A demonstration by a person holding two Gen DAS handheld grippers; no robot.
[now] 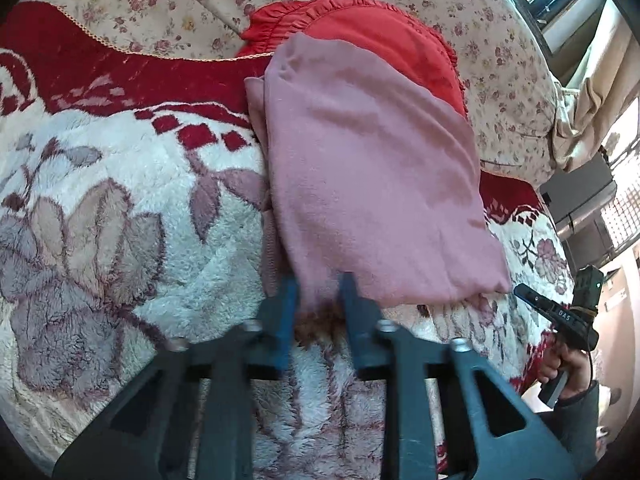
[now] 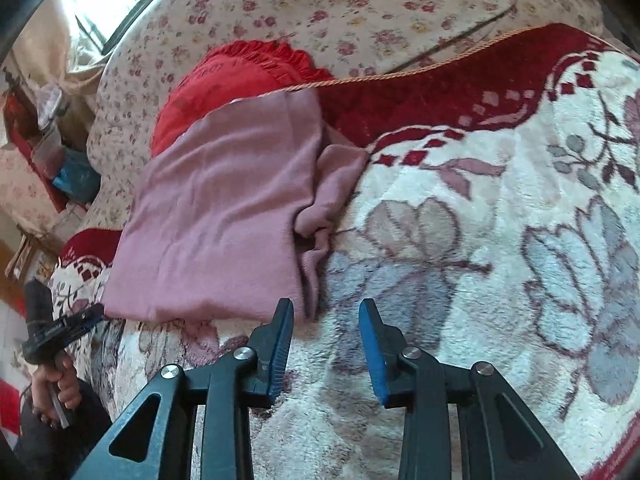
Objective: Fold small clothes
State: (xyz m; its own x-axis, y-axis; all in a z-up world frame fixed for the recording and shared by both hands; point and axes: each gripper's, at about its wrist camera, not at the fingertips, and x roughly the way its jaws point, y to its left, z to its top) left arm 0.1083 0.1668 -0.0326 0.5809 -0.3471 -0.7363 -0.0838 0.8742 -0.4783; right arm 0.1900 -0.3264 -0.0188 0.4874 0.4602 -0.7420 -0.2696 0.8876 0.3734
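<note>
One "DAS"-marked right gripper (image 1: pixel 524 292) (white lettering)

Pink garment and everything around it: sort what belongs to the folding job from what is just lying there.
Job:
folded dusty-pink knit garment
left gripper
right gripper

Lying about:
red frilled cushion
white and red floral plush blanket
beige flower-print cover

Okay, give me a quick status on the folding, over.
Left gripper open at the near edge of the pink garment. Right gripper open, holding nothing, over the blanket. Garment folded, far end on the red cushion. Nothing in the way.
</note>
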